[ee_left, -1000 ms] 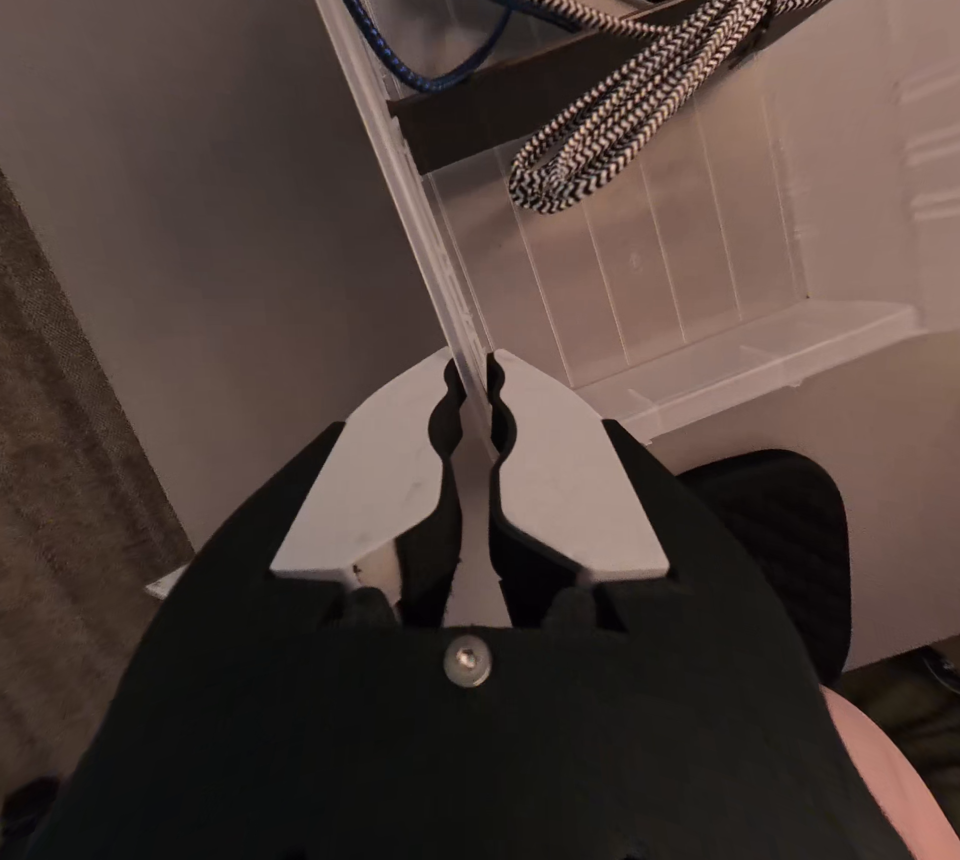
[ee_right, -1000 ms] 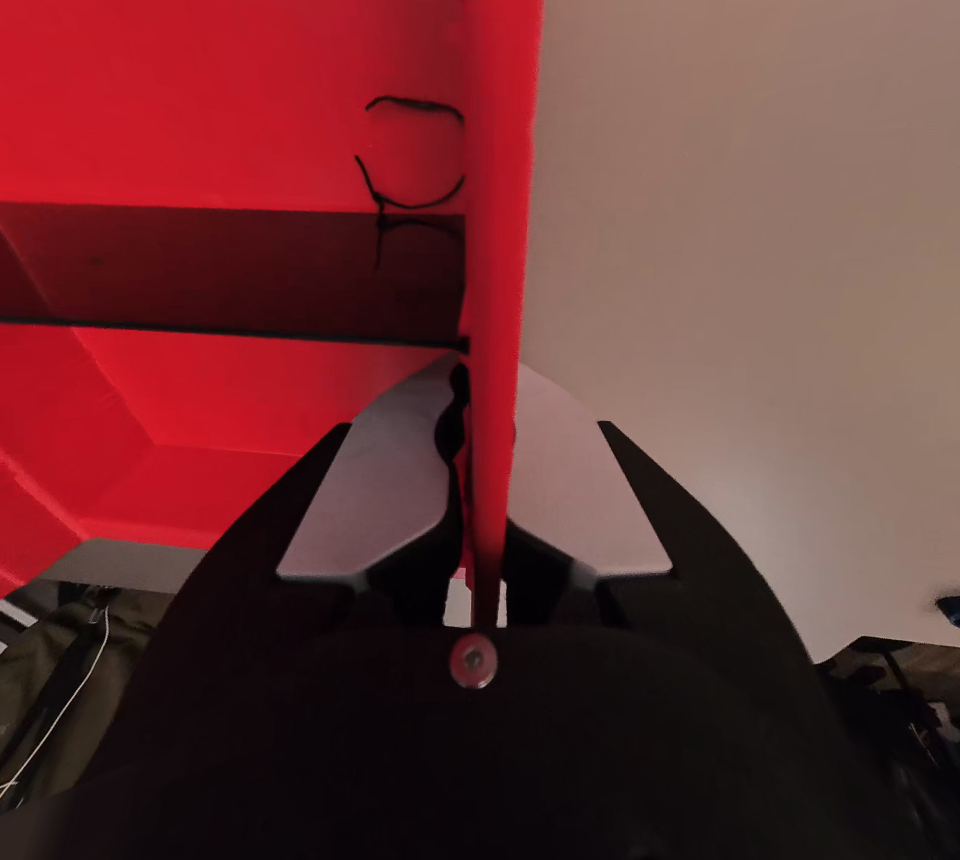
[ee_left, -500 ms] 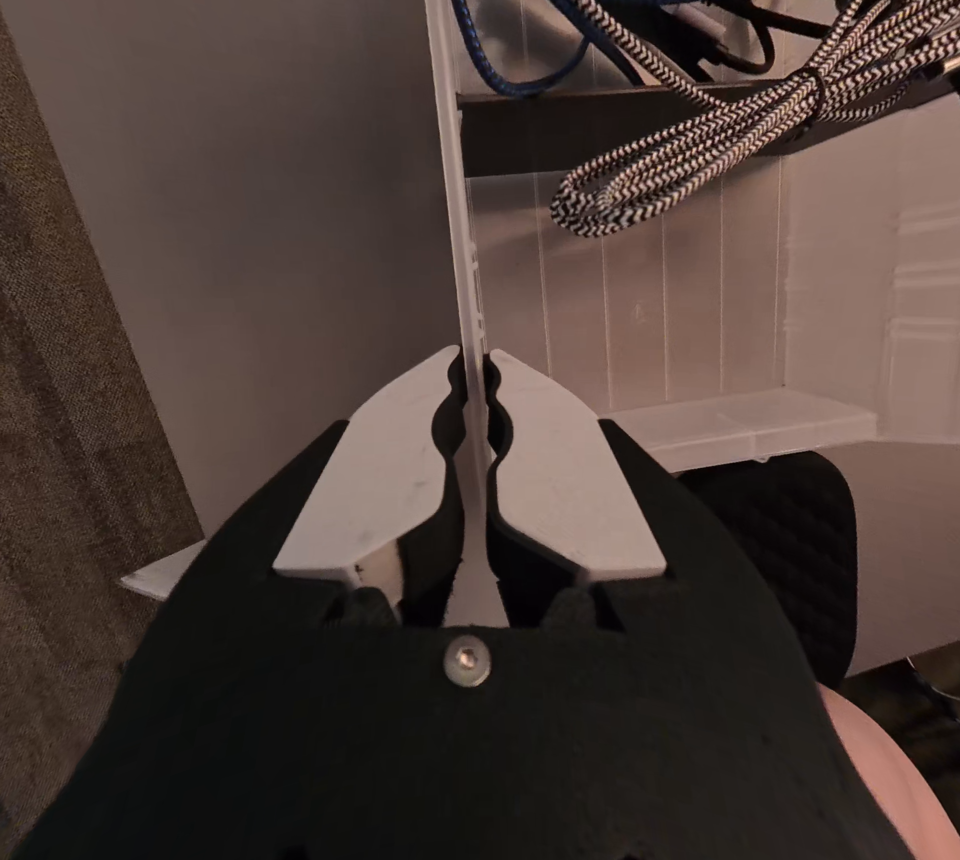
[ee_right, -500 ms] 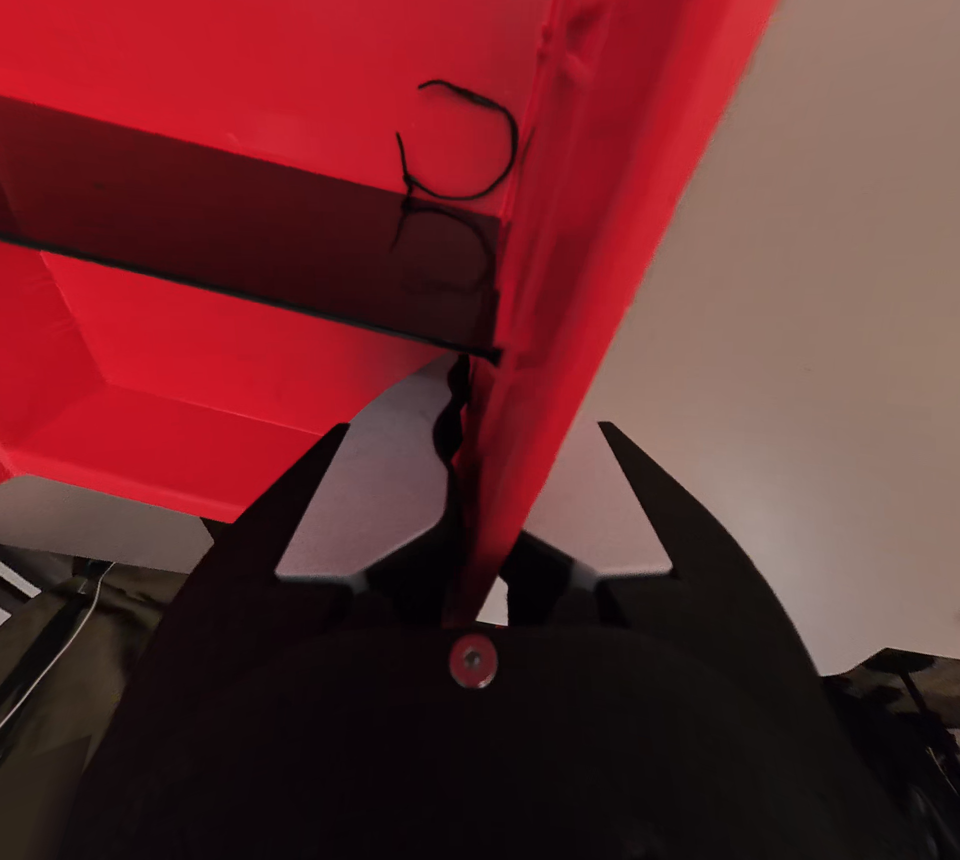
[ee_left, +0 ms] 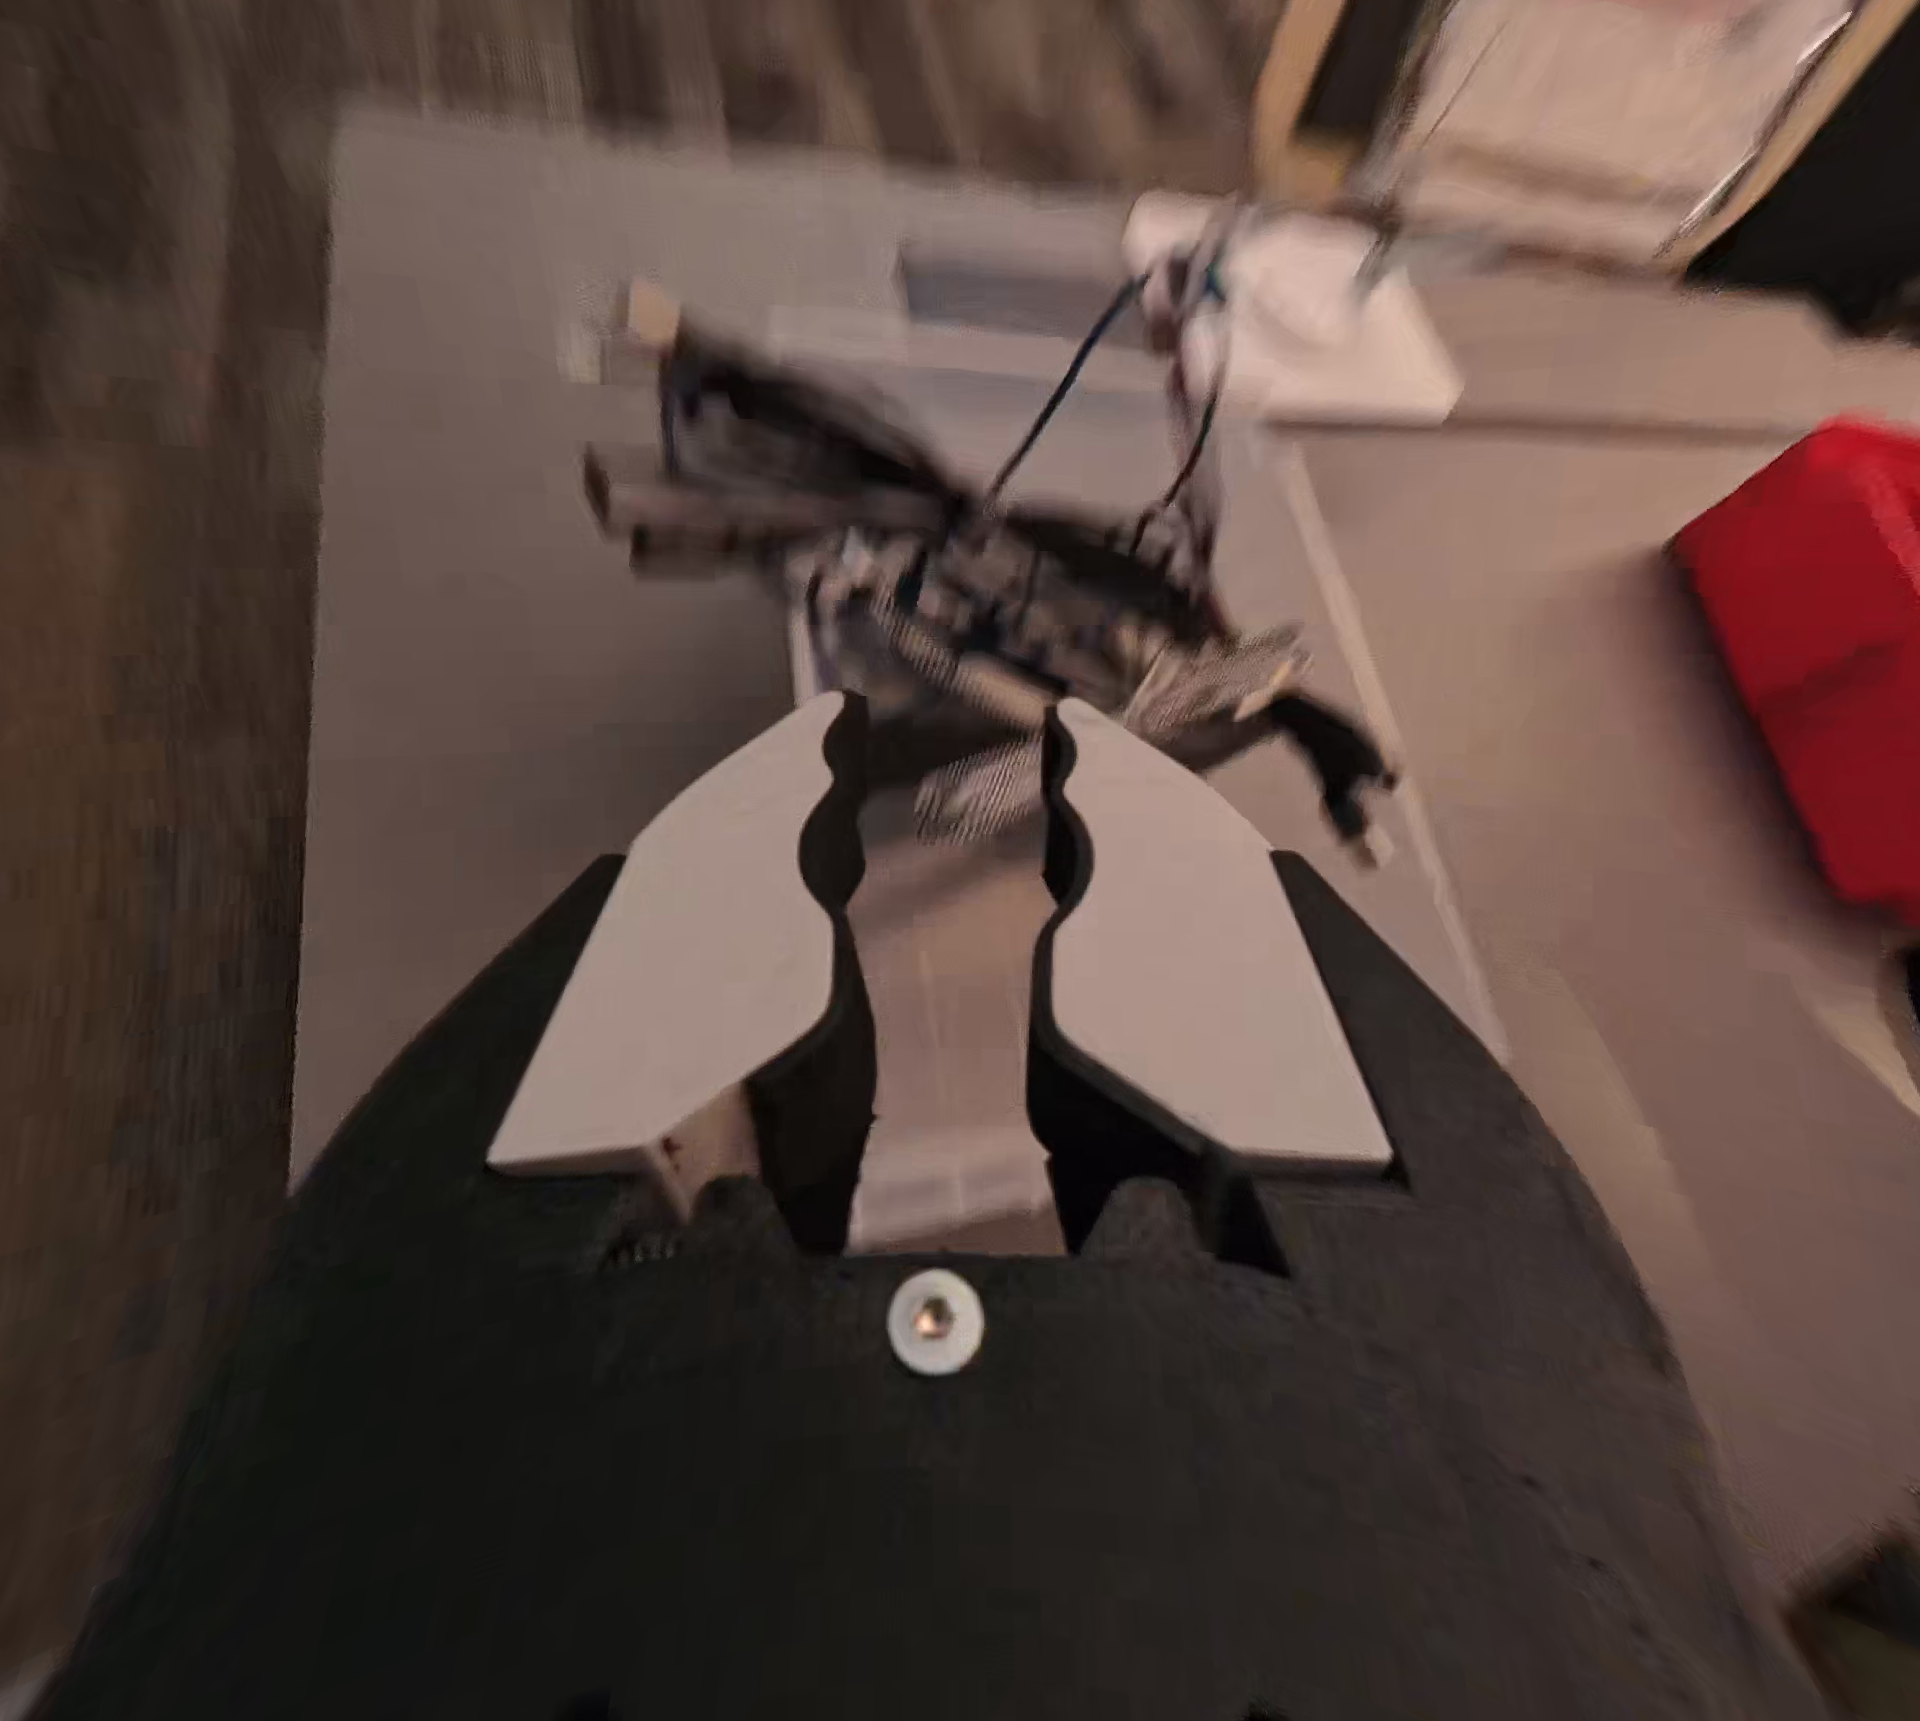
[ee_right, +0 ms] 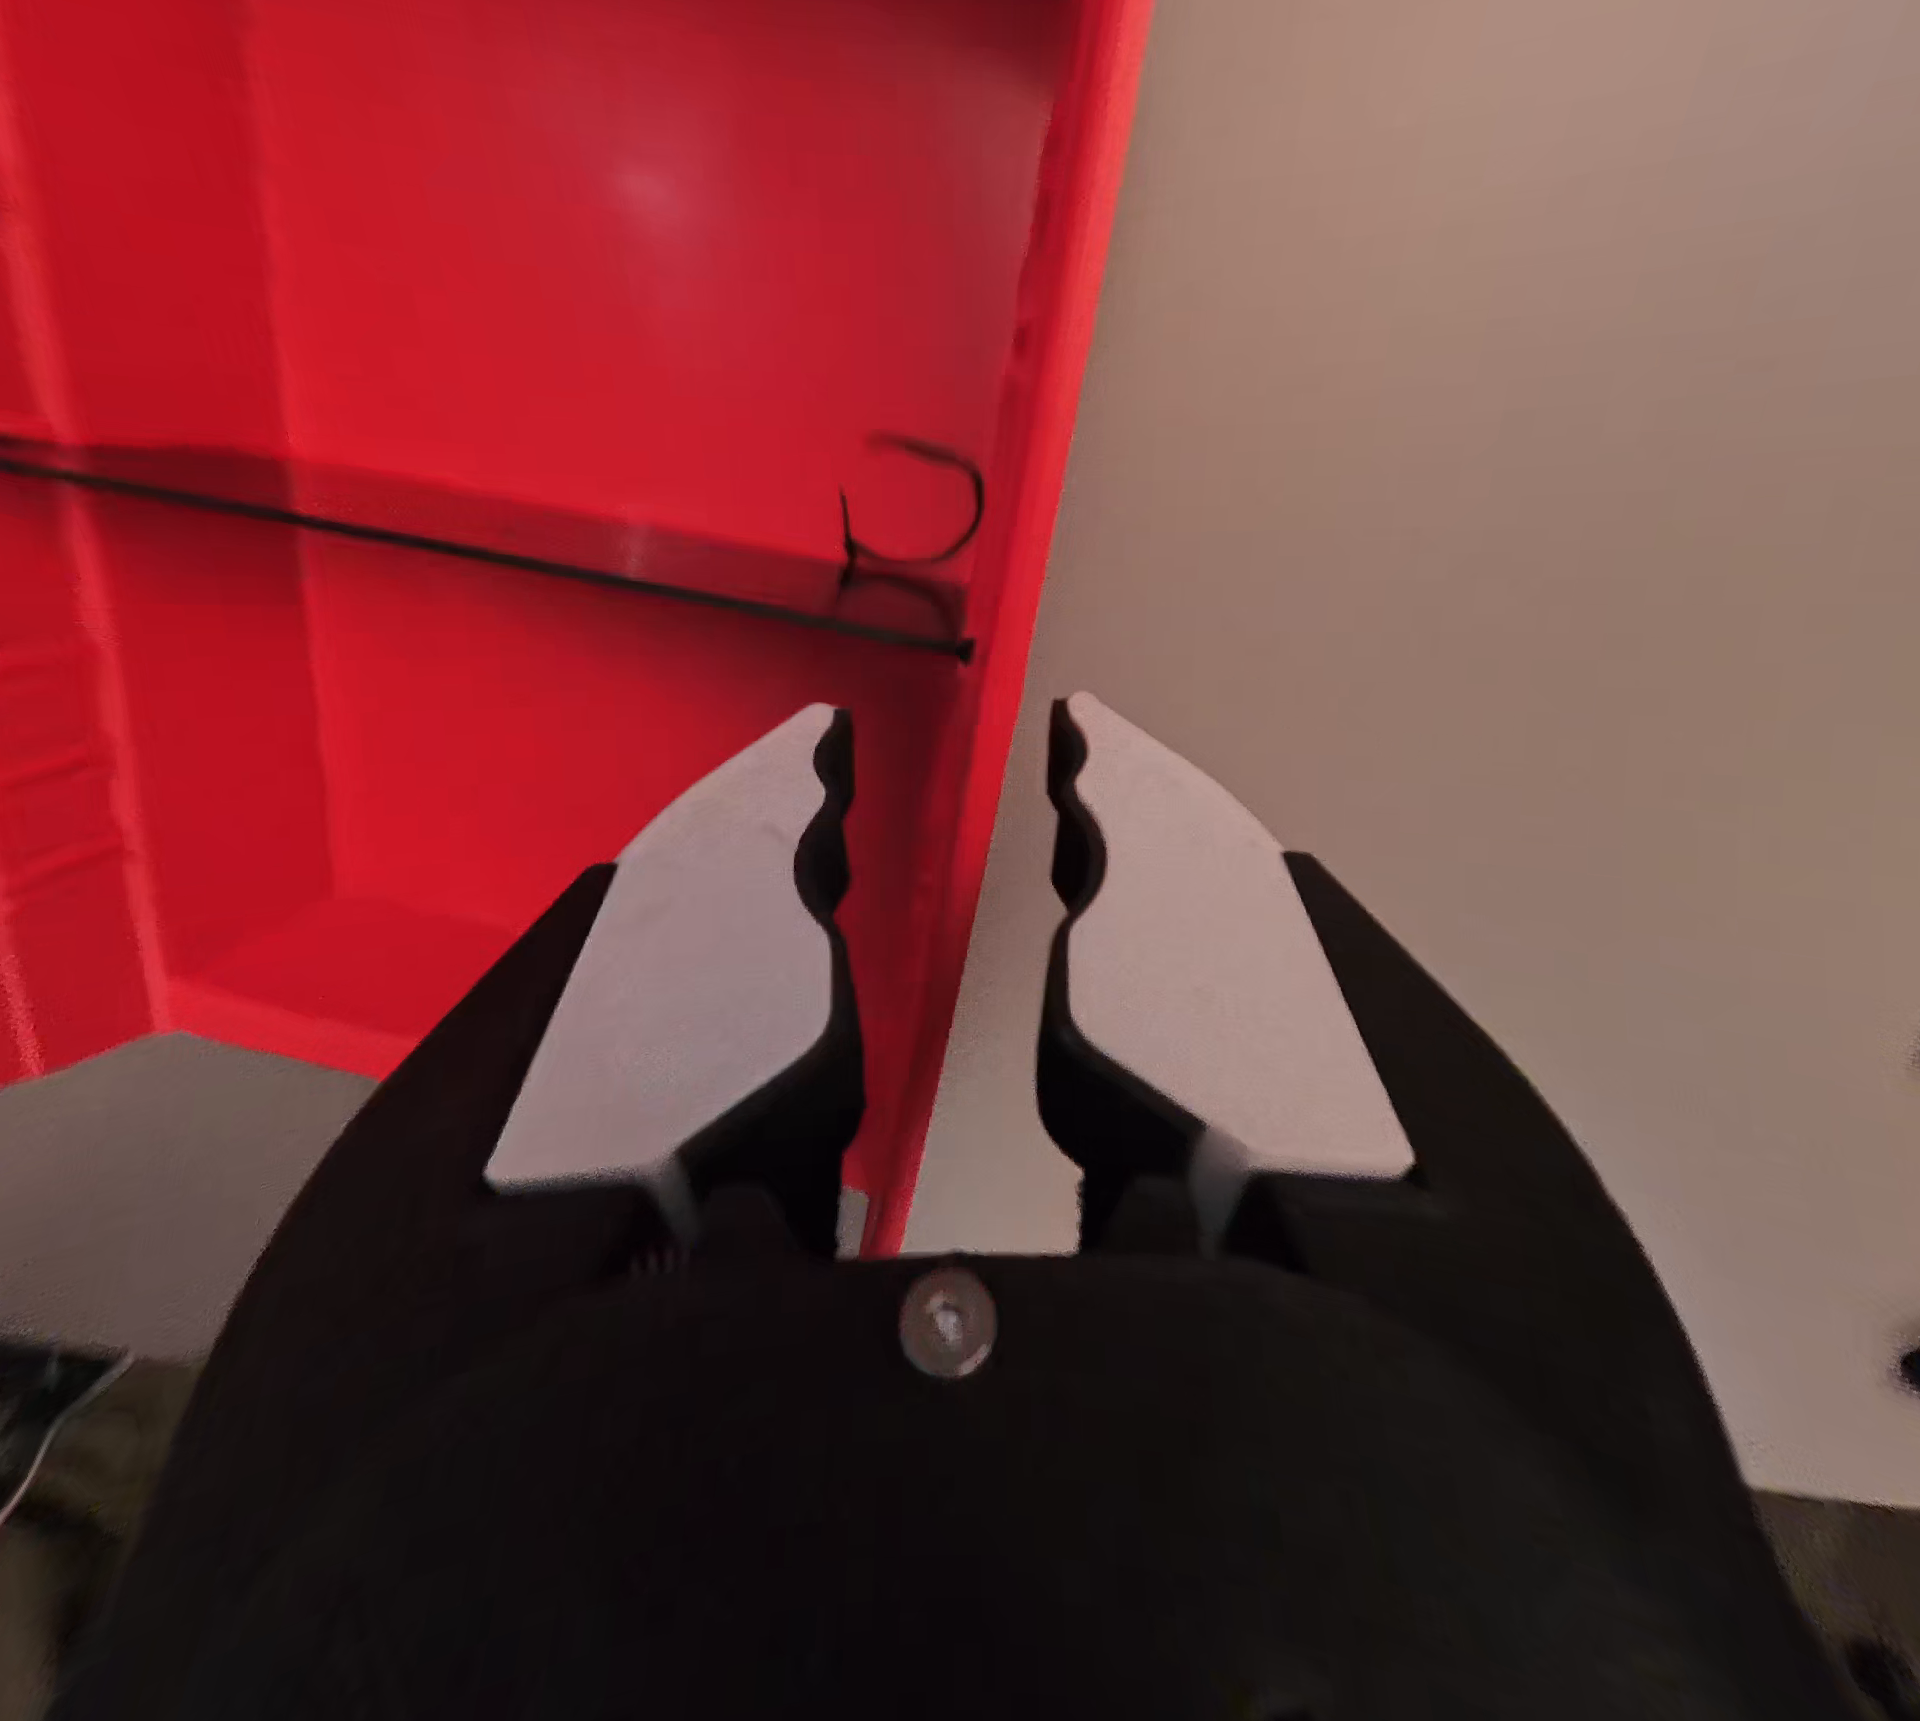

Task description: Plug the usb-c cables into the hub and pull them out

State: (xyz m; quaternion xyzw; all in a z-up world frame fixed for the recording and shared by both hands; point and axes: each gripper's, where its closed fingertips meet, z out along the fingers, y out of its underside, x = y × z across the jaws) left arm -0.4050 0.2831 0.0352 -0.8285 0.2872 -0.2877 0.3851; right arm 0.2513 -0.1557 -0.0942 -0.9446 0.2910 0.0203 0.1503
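Both tongs gape over a pale matte worktop.

The left tongs [ee_left: 948,721], grey wavy-edged fingers on black, hang apart above a blurred tangle of braided cables [ee_left: 997,611] on the worktop [ee_left: 499,632]; no hub is clear. The right tongs [ee_right: 951,715] straddle, without clamping, the glossy wall of a red plastic bin [ee_right: 582,237] with a thin black tie [ee_right: 925,518] inside. Brown carpet [ee_left: 145,528] lies beyond.

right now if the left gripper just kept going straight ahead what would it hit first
Most likely the tangled pile of cables on the white table: it lies just past the open left gripper. The picture is motion-blurred, so depth is uncertain.
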